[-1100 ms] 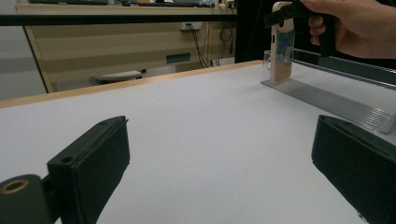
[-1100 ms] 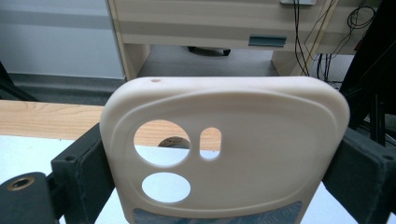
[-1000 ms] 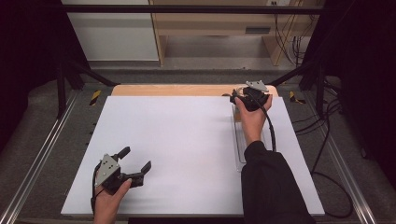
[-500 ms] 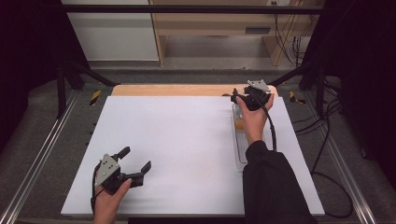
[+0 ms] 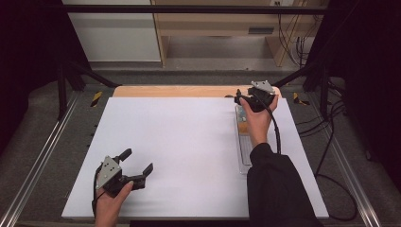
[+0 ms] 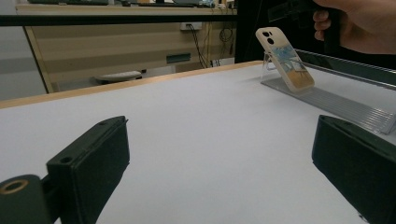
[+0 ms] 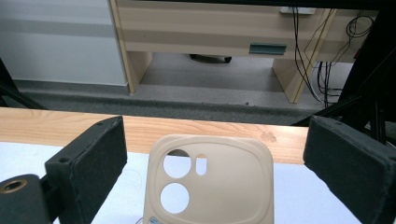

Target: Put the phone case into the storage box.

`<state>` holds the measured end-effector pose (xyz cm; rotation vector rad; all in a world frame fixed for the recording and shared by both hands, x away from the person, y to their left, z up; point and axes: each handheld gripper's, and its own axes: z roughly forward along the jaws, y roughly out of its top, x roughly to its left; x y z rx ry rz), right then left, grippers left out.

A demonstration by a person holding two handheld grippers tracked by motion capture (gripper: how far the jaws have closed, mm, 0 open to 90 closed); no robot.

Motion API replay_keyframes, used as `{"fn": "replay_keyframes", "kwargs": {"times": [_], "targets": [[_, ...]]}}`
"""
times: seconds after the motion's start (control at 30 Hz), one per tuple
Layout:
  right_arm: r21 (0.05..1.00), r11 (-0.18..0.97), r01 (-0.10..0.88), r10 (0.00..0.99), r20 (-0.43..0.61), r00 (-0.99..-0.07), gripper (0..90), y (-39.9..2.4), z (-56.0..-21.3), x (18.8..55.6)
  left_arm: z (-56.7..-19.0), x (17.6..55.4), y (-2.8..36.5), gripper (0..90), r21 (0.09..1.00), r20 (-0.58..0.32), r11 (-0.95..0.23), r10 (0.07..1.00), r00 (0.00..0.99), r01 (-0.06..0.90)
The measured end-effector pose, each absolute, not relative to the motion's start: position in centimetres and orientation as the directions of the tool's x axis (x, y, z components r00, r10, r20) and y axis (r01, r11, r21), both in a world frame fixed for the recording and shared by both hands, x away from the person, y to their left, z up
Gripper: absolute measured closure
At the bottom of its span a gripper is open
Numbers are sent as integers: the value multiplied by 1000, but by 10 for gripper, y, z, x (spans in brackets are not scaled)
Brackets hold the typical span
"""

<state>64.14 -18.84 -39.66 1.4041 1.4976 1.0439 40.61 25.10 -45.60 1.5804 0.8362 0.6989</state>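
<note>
Right gripper (image 5: 242, 96), jaws open, has edged further up-frame over phone case (image 7: 209, 179); left gripper (image 5: 140, 168) open, unmoved.

The matte black two-jaw left gripper (image 5: 137, 166) carries a grey three-cornered plate with small screws and trails a black cable. The matching black right gripper (image 5: 242, 96) has the same plate and cable. Its jaws are thick, dark, felt-like blocks. The right arm wears a long black sleeve (image 5: 279, 189).
</note>
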Motion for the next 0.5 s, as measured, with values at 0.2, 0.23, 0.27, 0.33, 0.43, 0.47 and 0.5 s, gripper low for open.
{"fn": "replay_keyframes", "kwargs": {"times": [0.2,0.23,0.27,0.33,0.43,0.47,0.5], "targets": [[945,38,324,998,-21,-56,67,-189,-395,640,-456,406,251,36,986,-8,-87,823,567,140],[946,30,324,998,-12,-57,66,-189,-395,640,-456,406,251,36,986,-8,-87,823,567,140],[946,23,323,998,-5,-57,66,-189,-395,640,-456,406,251,35,986,-8,-88,823,567,141],[947,21,321,998,-2,-59,65,-189,-394,639,-456,406,251,35,986,-8,-88,823,568,141],[948,26,317,998,-6,-63,64,-189,-393,639,-456,406,251,35,986,-8,-87,823,567,140],[948,26,316,998,-6,-64,64,-188,-392,638,-456,406,251,35,986,-8,-87,823,567,141],[948,27,317,998,-6,-68,63,-188,-392,638,-456,406,251,36,986,-8,-88,823,568,141]]}}
